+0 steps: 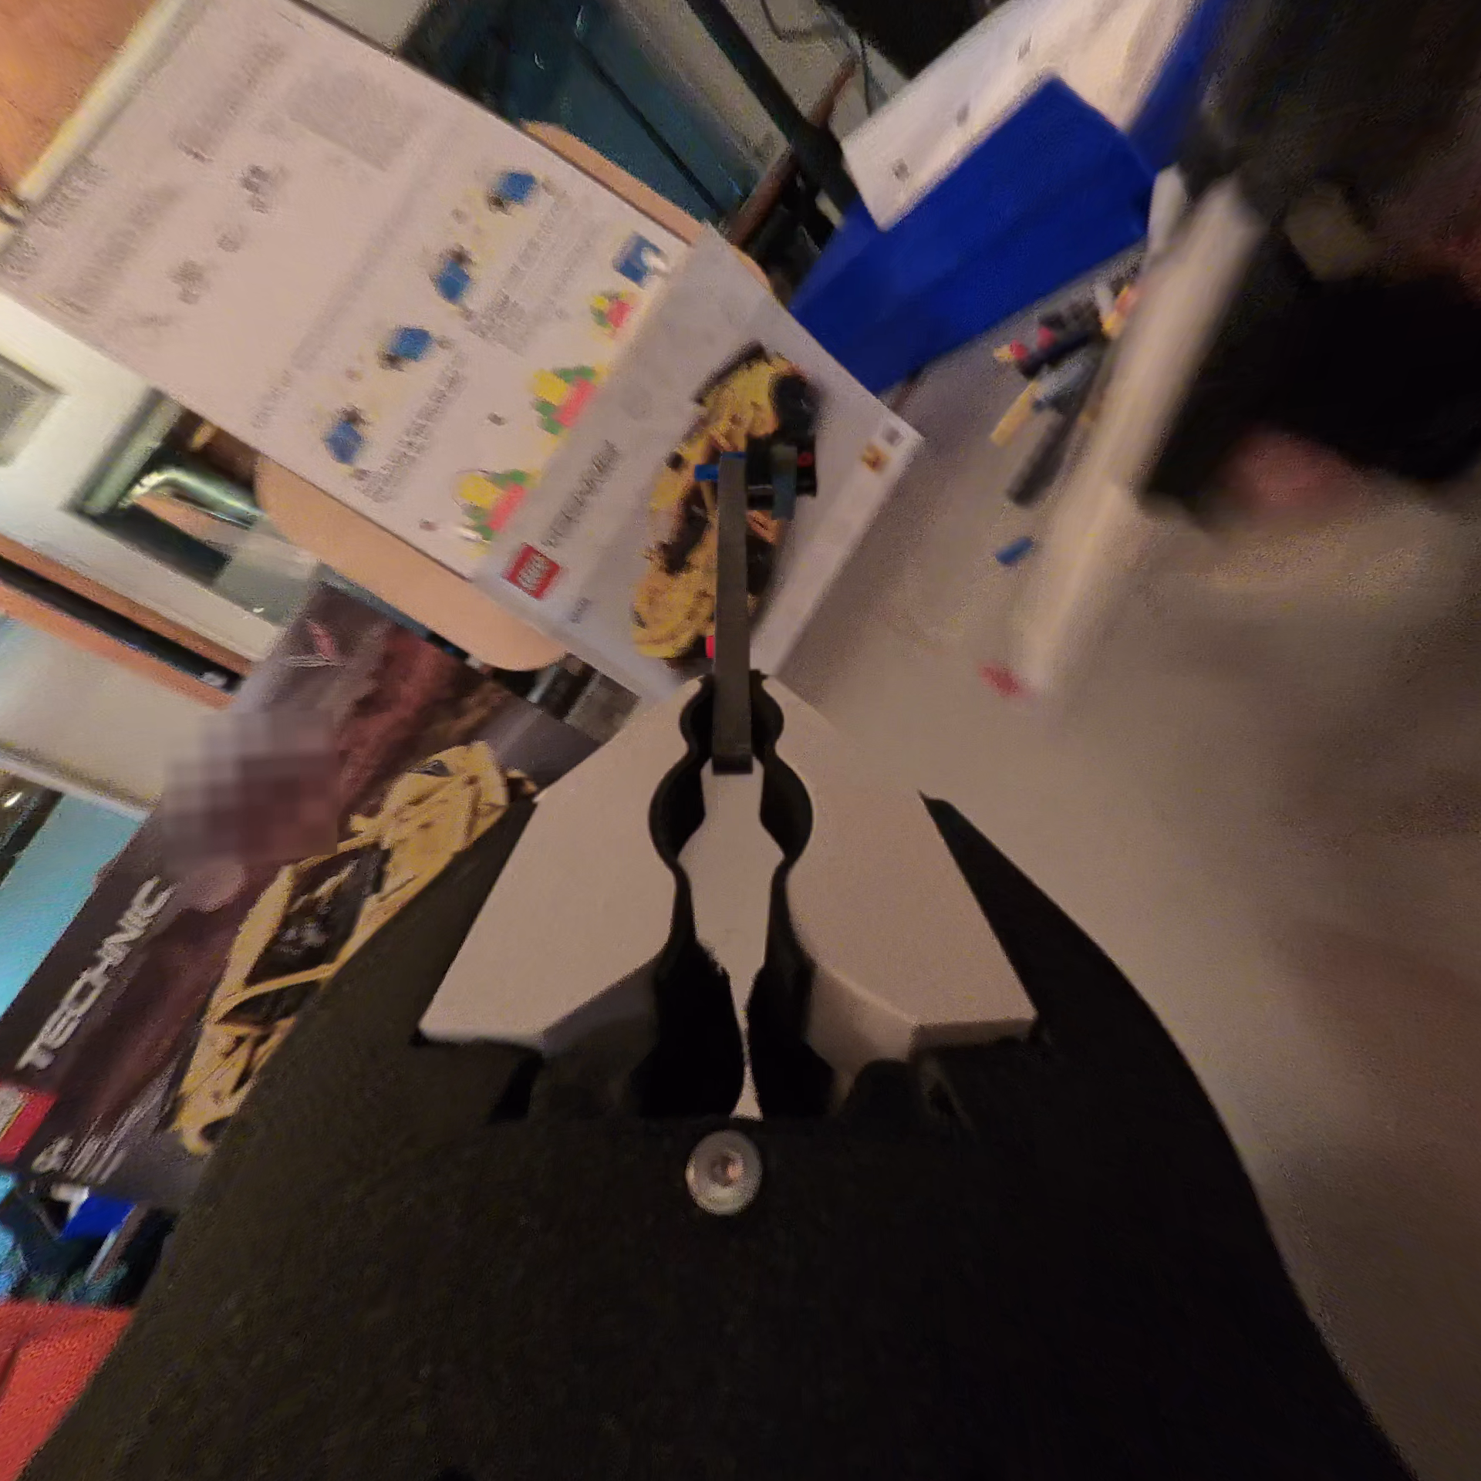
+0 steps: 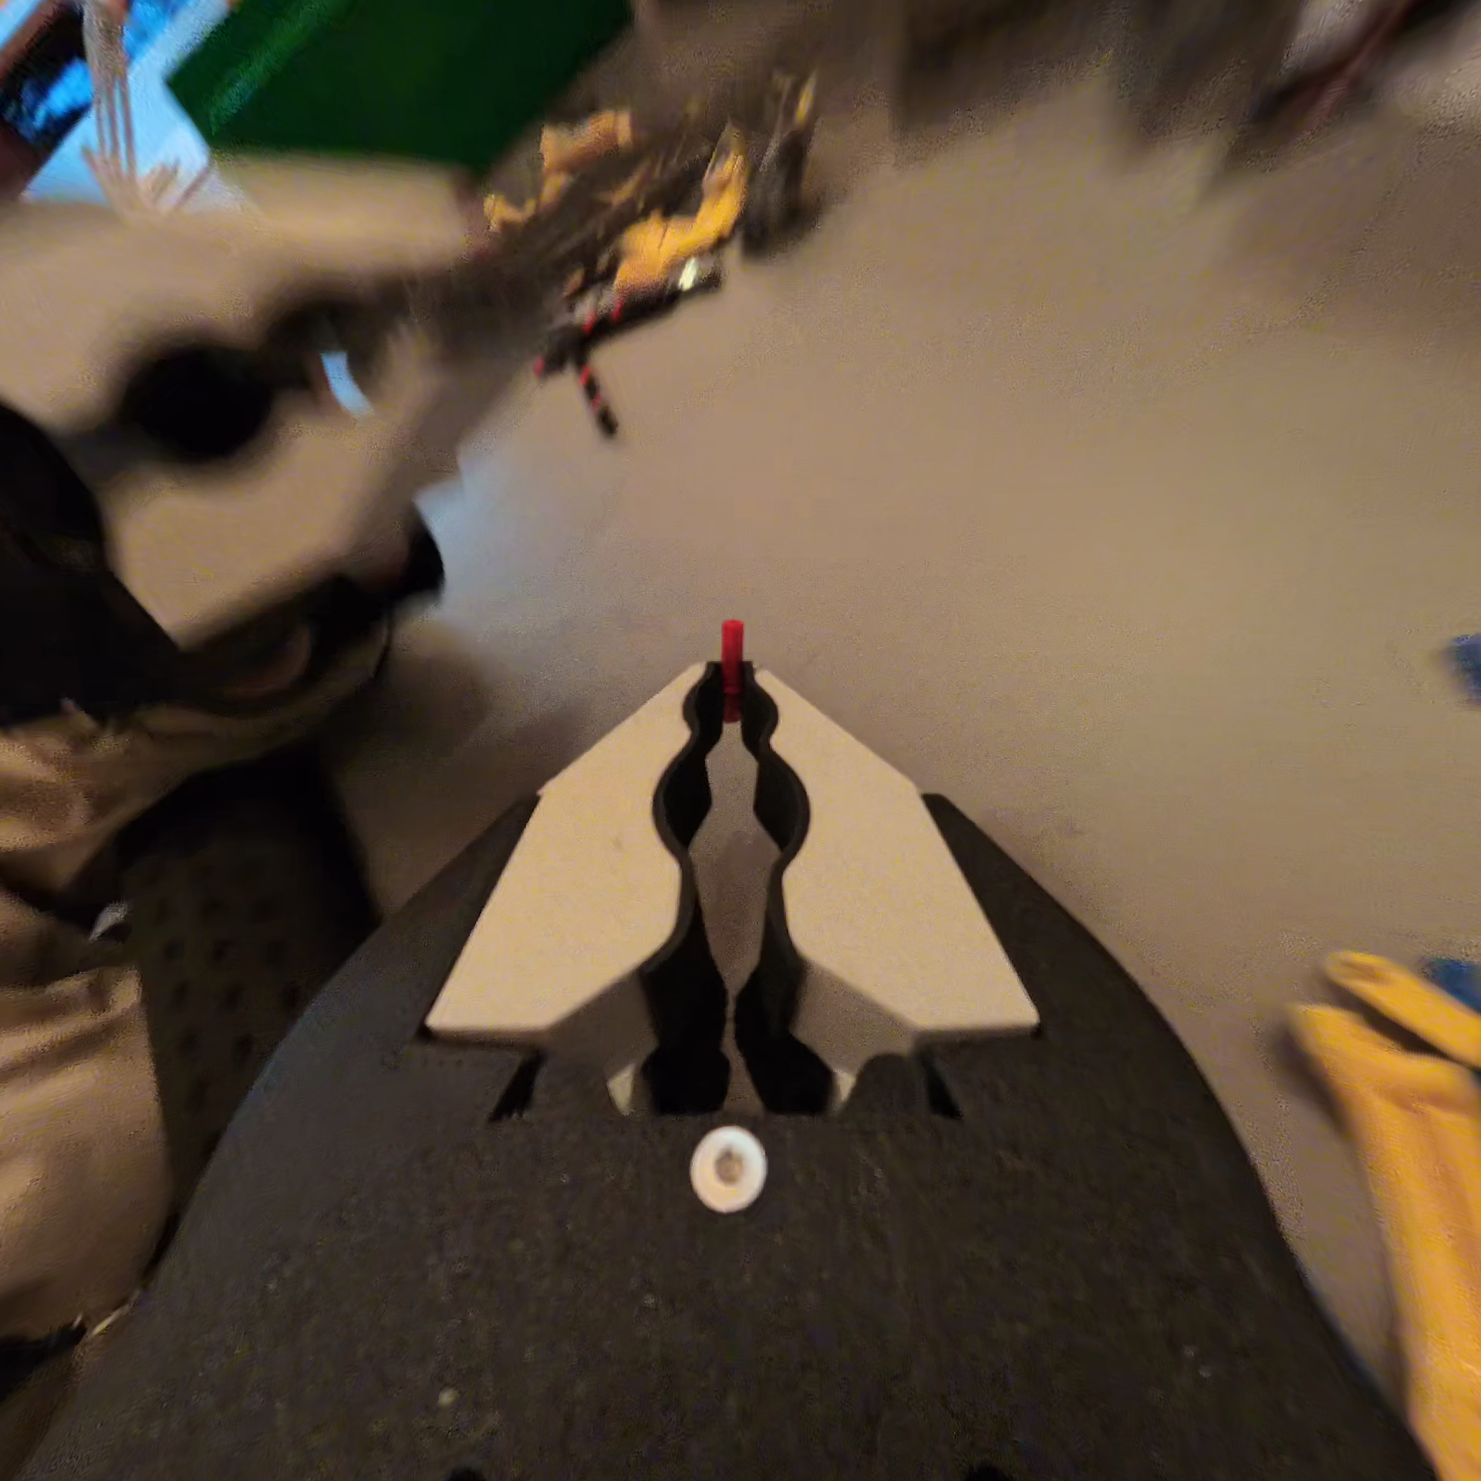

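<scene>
- My left gripper [image 1: 731, 705] is clenched on a long dark beam [image 1: 733, 609], pinched at its near end between the fingertips, so the beam sticks straight out ahead. Small blue and dark pieces [image 1: 781, 473] sit at its far end, and a bit of red shows at its side near the tips.
- My right gripper [image 2: 731, 681] is clenched on a small red pin [image 2: 731, 665], which stands up past the fingertips.
- In the left wrist view, the beam hangs above a white booklet [image 1: 697, 481] showing a yellow model car. A larger white sheet [image 1: 320, 280] with coloured brick drawings lies beside it, and a dark box [image 1: 240, 881] with a yellow car picture is nearer on the left.
- The other gripper shows only as a blur at the right edge of the left wrist view, so I cannot tell how close the 2 are.
- The counter [image 2: 1042, 481] is pale and plain. In the right wrist view, a heap of yellow and black parts [image 2: 665, 216] lies well ahead of the pin, with a green box [image 2: 385, 72] beyond it.
- A blue box [image 1: 978, 240] stands at the far side in the left wrist view, with loose pieces scattered near it. Both views are smeared.
</scene>
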Tool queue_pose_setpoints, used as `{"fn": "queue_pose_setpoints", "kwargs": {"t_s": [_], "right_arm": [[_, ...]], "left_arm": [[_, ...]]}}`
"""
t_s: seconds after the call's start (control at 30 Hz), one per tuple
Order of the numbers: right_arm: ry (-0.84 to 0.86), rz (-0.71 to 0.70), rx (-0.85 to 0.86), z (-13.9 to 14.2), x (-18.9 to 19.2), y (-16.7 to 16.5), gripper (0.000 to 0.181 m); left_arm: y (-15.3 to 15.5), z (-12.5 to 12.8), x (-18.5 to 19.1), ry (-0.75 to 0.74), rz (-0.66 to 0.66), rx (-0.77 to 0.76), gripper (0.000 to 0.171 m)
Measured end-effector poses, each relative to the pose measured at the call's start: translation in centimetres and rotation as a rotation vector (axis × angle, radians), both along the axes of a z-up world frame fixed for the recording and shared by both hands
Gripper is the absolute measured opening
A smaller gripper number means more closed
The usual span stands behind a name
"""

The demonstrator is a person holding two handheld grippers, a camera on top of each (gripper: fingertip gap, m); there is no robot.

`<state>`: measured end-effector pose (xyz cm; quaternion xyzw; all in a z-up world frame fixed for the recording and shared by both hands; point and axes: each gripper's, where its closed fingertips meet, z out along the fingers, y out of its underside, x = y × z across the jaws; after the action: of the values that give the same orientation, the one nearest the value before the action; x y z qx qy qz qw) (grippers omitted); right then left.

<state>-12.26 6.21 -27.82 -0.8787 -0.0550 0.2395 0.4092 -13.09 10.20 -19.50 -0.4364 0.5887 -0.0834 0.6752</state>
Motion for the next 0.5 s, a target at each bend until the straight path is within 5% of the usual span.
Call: {"fn": "queue_pose_setpoints", "kwargs": {"t_s": [0.07, 0.17, 0.27, 0.33, 0.5], "right_arm": [[-0.024, -0.041, 0.066, 0.4, 0.2, 0.6, 0.003], [-0.08, -0.102, 0.185, 5.1, 3.5, 0.6, 0.003], [-0.366, -0.095, -0.043, 2.1, 8.8, -1.9, 0.004], [-0.613, -0.29, -0.107, 1.5, 16.3, -3.8, 0.003], [-0.473, -0.319, -0.244, -1.9, 20.5, -7.0, 0.015]], "left_arm": [[0.0, 0.3, 0.4, -0.024, -0.051, -0.154, 0.007], [-0.2, -0.7, 0.0, -0.008, -0.072, -0.145, 0.008], [-1.0, 0.2, -0.4, -0.062, -0.141, -0.145, 0.007], [-2.1, 1.1, -0.5, -0.11, -0.236, -0.18, 0.007], [-2.2, 2.2, -1.1, -0.196, -0.259, -0.176, 0.007]]}}
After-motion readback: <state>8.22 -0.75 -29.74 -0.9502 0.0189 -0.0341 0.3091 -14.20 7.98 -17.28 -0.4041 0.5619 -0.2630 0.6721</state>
